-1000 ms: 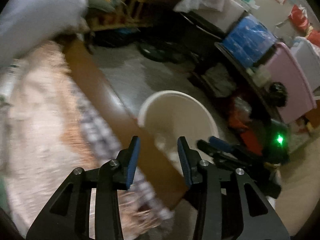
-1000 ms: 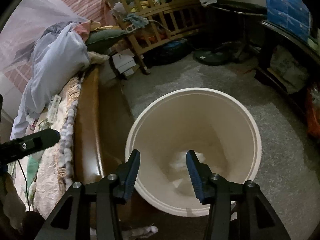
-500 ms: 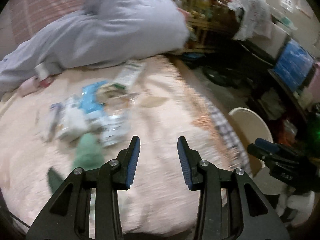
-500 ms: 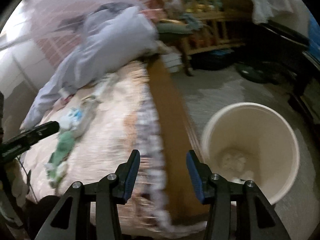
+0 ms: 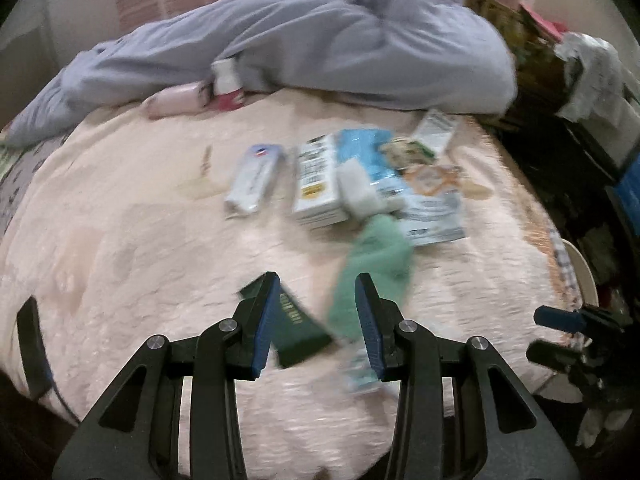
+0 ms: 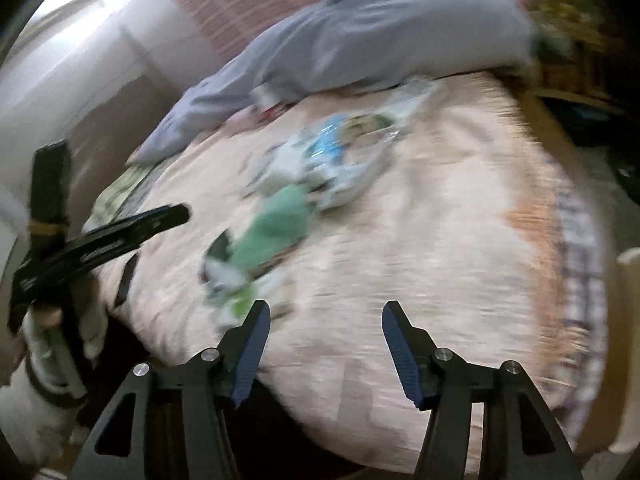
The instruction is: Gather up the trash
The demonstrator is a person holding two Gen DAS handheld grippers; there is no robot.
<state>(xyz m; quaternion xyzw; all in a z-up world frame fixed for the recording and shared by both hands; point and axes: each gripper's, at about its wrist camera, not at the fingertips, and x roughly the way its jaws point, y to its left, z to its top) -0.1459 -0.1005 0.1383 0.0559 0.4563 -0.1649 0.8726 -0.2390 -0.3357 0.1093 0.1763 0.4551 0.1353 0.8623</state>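
Observation:
Trash lies on a pink bedspread (image 5: 120,248): a dark green box (image 5: 298,330), a mint green wrapper (image 5: 374,258), white cartons (image 5: 316,182), a small white and blue box (image 5: 256,178) and blue packets (image 5: 424,200). My left gripper (image 5: 316,324) is open and empty, its fingers on either side of the dark green box and the wrapper's near end. My right gripper (image 6: 324,344) is open and empty over the bed's near part, right of the blurred mint wrapper (image 6: 276,224). The cream bucket's rim (image 5: 582,268) shows past the bed's right edge.
A lilac quilt (image 5: 320,40) is heaped at the far side of the bed. A pink bottle (image 5: 176,100) and a red and white tub (image 5: 226,88) lie against it. Dark furniture and clutter (image 5: 580,120) stand to the right. The left gripper (image 6: 104,240) shows in the right wrist view.
Both grippers have swung left from the cream bucket to the bed. The left one has come down over the dark green box. Both stayed open and empty.

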